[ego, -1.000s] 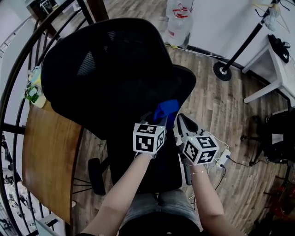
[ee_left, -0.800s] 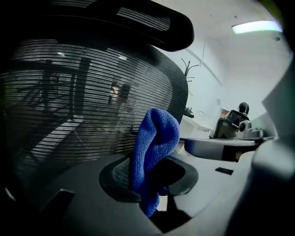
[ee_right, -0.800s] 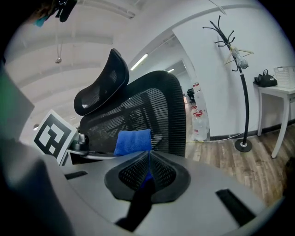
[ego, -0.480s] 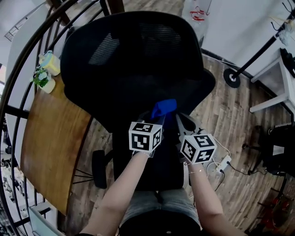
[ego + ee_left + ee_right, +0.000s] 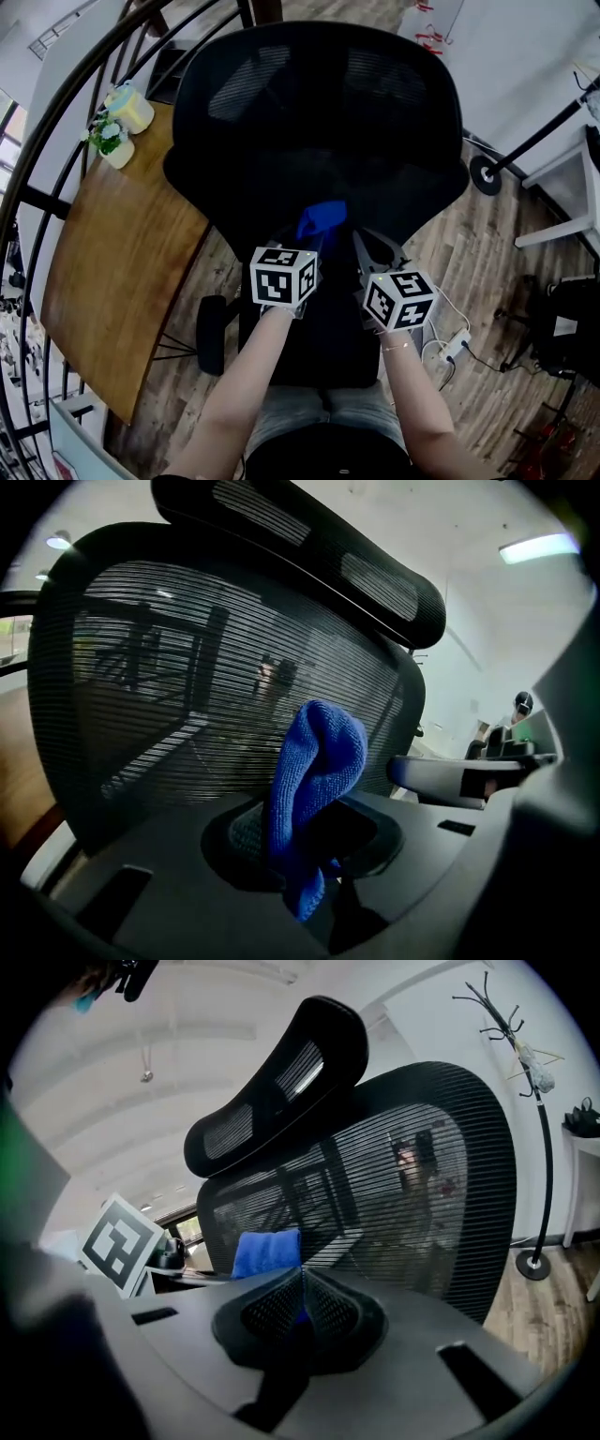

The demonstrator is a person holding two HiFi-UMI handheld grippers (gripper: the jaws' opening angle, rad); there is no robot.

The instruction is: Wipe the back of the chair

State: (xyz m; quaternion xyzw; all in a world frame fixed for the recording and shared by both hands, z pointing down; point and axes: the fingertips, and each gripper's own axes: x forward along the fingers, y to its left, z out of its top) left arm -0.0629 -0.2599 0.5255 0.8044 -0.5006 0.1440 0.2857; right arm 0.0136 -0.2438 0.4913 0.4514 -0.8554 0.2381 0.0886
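Left gripper (image 5: 309,855): jaws clamped on a folded blue microfibre cloth (image 5: 314,771), which stands up past the tips. Right gripper (image 5: 302,1302) just beside it: jaws pressed together, holding nothing. Cloth sits low at the black mesh chair back (image 5: 319,112); contact unclear. Beyond, to the left, a brown wooden table (image 5: 112,272). At its far end, a small pale pot (image 5: 117,152) holds green sprigs.
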